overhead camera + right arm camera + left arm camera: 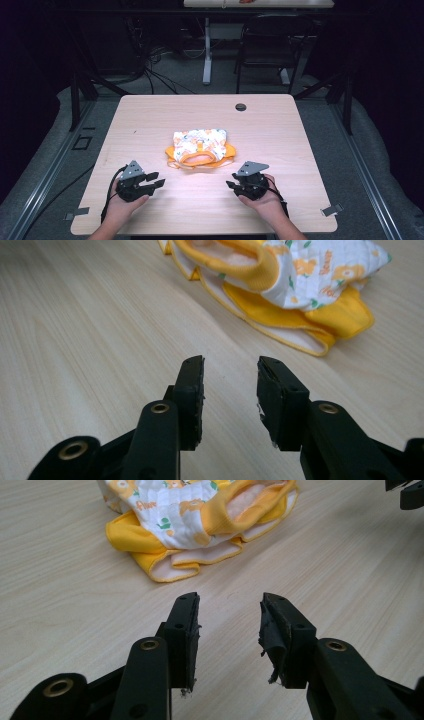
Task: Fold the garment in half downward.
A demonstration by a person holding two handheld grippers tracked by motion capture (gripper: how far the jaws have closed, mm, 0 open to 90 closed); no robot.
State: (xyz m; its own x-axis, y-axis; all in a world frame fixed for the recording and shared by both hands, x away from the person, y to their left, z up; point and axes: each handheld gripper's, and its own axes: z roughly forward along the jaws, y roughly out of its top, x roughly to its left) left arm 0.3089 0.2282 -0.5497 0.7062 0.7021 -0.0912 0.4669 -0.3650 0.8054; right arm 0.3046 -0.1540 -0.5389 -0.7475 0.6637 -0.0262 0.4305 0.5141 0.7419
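You hold the left claw [152, 181] and the right claw [234, 186] low over the near part of the wooden surface [280, 130], each with its jaws parted by a moderate gap and nothing between them. The baby garment [200, 147], yellow with a white printed panel, lies bunched near the middle of the surface, between and just beyond the two claws, touched by neither.

The step in hand looks like the reach for the cloth. To do it well, bring each claw in from its own side, aim at a single outer hem rather than the heaped middle, and close on one layer so the piece can spread instead of lifting as a lump.

The left claw's camera shows the layered yellow hem [170, 565] at the nearest corner and the open ribbed waistband [235, 510]; from above those folds blur together. The high camera alone shows how evenly you flank the garment.
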